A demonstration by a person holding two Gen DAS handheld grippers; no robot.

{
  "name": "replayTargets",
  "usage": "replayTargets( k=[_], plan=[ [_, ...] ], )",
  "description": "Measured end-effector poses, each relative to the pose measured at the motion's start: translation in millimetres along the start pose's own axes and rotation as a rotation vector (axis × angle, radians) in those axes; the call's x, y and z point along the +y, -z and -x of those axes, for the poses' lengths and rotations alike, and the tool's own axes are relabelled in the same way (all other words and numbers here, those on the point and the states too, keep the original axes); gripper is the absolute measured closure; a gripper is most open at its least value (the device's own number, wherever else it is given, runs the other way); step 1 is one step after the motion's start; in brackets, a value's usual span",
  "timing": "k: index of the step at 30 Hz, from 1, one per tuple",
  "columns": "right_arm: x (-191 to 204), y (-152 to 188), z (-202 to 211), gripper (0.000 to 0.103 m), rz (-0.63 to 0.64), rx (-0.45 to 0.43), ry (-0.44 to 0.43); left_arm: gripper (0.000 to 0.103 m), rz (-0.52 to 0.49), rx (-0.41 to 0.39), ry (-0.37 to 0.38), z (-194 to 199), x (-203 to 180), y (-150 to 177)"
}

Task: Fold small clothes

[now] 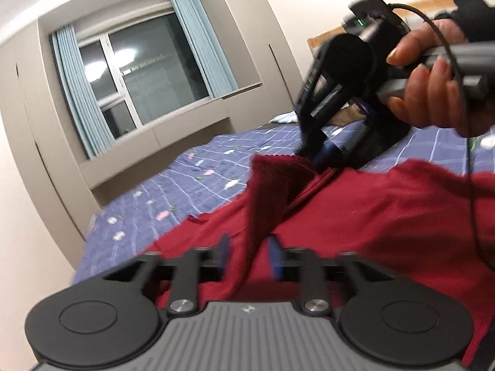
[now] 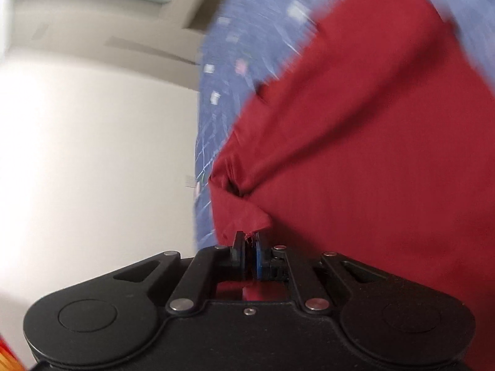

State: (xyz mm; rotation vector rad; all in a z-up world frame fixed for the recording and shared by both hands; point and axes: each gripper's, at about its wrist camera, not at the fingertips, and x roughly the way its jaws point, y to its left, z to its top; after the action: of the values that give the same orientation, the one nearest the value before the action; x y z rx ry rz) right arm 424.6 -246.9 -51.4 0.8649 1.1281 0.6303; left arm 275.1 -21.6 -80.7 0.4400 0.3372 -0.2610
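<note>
A dark red garment (image 1: 371, 222) lies spread on a bed. My left gripper (image 1: 250, 255) sits low over its near part, jaws apart. A raised fold of the red cloth runs between the fingers, and the pads do not press on it. In the left wrist view a hand (image 1: 433, 77) holds my right gripper (image 1: 312, 154), which lifts an edge of the garment at the far side. Seen from the right wrist, the right gripper (image 2: 249, 247) is shut on a pinched corner of the red garment (image 2: 371, 154); this view is blurred.
The bed has a blue-purple checked cover (image 1: 185, 179) (image 2: 247, 46). Beyond it are beige built-in cabinets (image 1: 247, 31) around a window (image 1: 139, 71) with pale blue curtains. A black cable (image 1: 470, 170) hangs from the right gripper across the garment. A plain white wall (image 2: 92, 154) lies left.
</note>
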Motion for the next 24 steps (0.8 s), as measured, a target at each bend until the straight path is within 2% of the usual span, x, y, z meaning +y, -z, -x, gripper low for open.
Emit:
replayTargets(
  k=[5,11,14,16,21,24],
  plan=[
    [64.5,-17.4,18.7,0.098,0.462,-0.095,0.125,0.036,0.152,0.004,0.053,5.7,23.7,2.1],
    [123.9,-43.9,23.6,0.098,0.806,-0.172,0.185,0.029,0.386,0.055,-0.045,-4.4,83.2,10.6],
    [154.3,-65.7,24.9,0.098,0.855,-0.177,0.123,0.027,0.505,0.073,-0.102,-10.1,113.2,18.2],
    [181.1,-82.7,23.5,0.098,0.851,-0.176,0.057,0.021,0.54,0.073,-0.126,-9.6,125.7,19.9],
    [250.9,-120.8,4.6,0.098,0.805,-0.146,-0.113,0.014,0.511,0.072,-0.15,-12.9,126.2,21.4],
    [284.6,-129.4,-7.8,0.098,0.813,-0.138,-0.165,0.013,0.452,0.103,-0.193,-25.7,120.4,16.5]
  ],
)
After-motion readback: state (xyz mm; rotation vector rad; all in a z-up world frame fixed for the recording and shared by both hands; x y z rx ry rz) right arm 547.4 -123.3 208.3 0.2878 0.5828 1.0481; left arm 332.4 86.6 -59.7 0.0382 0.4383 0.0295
